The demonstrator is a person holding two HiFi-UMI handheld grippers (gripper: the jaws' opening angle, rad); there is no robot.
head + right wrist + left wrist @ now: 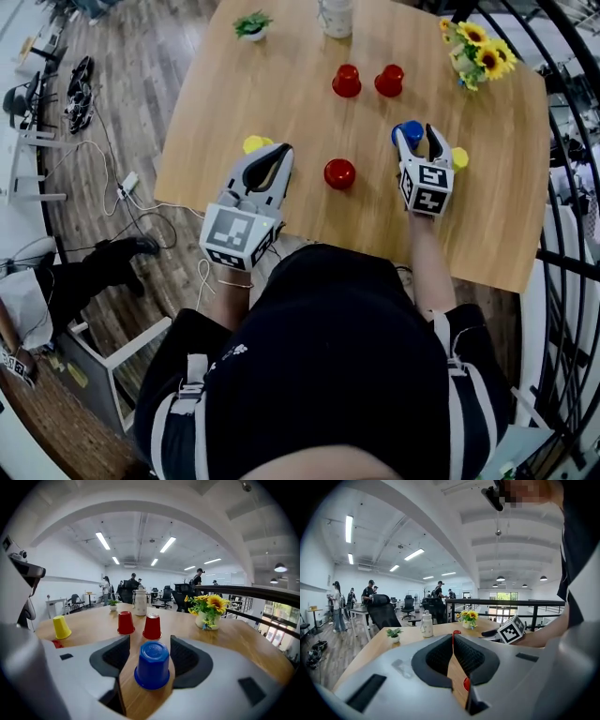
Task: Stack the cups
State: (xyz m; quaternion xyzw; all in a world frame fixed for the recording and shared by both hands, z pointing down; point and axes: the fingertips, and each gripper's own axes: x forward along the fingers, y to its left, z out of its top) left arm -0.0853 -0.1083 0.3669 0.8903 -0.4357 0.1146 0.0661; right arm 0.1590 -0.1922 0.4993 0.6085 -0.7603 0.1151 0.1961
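The wooden table (pixel 281 84) carries cups standing upside down; the blue cup (pixel 410 130) stands on the tabletop between the jaws of the right gripper (pixel 415 134), which are spread, one on either side of it; in the right gripper view the blue cup (pixel 152 664) stands between the pads of the right gripper (pixel 150 641) with a sliver of table showing at each flank, so the pads do not press it.

The left gripper (pixel 280 156) rests low at the near left of the table; in the left gripper view the left gripper (pixel 453 635) has its jaws drawn together at the tips, with only bare wood in the narrow gap and nothing held.

A yellow cup (pixel 253 144) stands just beside the left gripper's tips; a second yellow cup (pixel 459 157) stands just right of the right gripper; the near red cup (pixel 339 173) stands between the two grippers, apart from both; the two far red cups (pixel 346 81) (pixel 389 81) stand side by side further out, close together but not touching.

At the far edge stand a small potted plant (pixel 252 25), a white bottle (pixel 336 17) and a vase of sunflowers (pixel 473 49).
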